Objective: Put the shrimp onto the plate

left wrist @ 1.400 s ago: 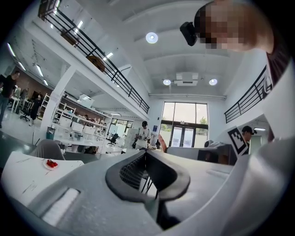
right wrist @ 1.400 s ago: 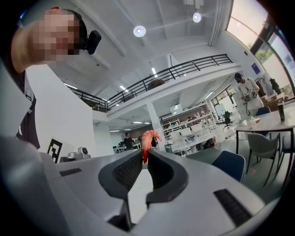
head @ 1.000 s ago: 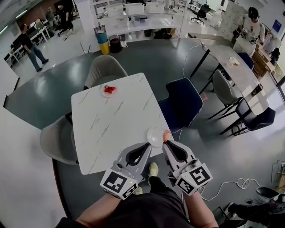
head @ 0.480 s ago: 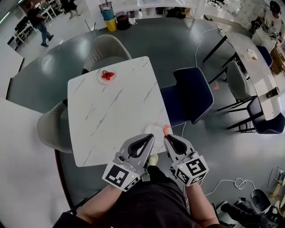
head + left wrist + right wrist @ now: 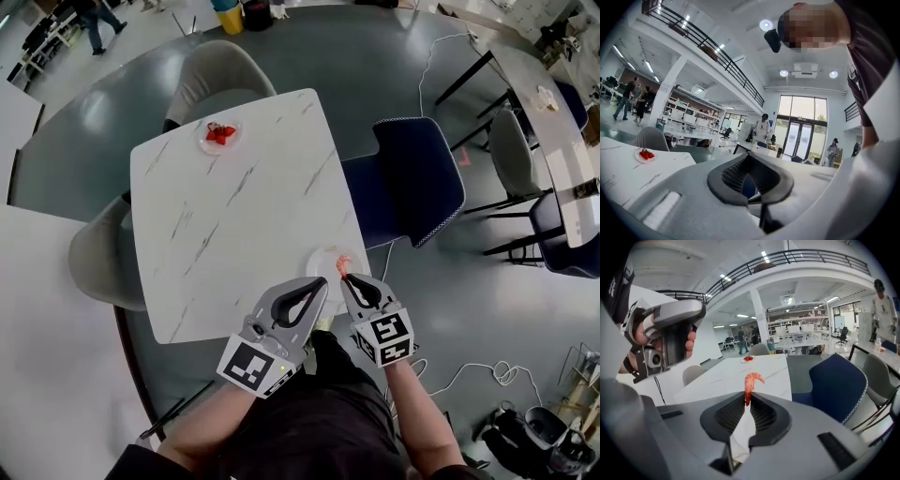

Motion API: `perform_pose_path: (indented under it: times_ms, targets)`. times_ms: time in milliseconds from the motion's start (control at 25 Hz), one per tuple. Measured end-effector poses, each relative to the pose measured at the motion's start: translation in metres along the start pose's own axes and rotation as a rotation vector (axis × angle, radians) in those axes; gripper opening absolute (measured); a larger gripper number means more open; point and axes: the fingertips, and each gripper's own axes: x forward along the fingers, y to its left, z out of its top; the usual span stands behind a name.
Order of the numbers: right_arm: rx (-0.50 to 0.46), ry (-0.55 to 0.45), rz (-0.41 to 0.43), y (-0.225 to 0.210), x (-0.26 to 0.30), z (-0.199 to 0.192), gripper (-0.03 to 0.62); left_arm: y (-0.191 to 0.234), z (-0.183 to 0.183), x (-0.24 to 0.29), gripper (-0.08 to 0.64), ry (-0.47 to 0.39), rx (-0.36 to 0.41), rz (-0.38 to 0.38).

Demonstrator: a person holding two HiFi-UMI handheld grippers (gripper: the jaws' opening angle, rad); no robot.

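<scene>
A pink-orange shrimp sticks up from the tips of my right gripper, which is shut on its tail end. The shrimp hangs at the right rim of a small white plate near the marble table's front right edge. My left gripper is shut with nothing in it, just in front of that plate and beside the right gripper. The right gripper view shows the left gripper's handle in a hand.
A second small plate with red pieces sits at the table's far left corner. A dark blue chair stands at the table's right, grey chairs at the far and left sides. People walk far off.
The head view has tilted further down onto the table. My right gripper has brought the shrimp slightly inward, to the plate's right rim. The left gripper has stayed beside it.
</scene>
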Motion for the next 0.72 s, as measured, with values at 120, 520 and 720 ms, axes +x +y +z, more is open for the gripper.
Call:
perform_pose_path:
  times_ms: [120, 520, 720]
  targets:
    - [0.006, 0.047, 0.007, 0.0, 0.013, -0.022, 0.038, 0.007, -0.018, 0.001, 0.008, 0.025, -0.028, 0.01]
    - [-0.076, 0.18, 0.004, -0.013, 0.056, -0.07, 0.038, 0.029, -0.052, 0.01, 0.008, 0.057, -0.065, 0.038]
    - [-0.096, 0.297, -0.013, -0.018, 0.069, -0.094, 0.038, 0.03, -0.056, 0.007, 0.008, 0.071, -0.071, 0.049]
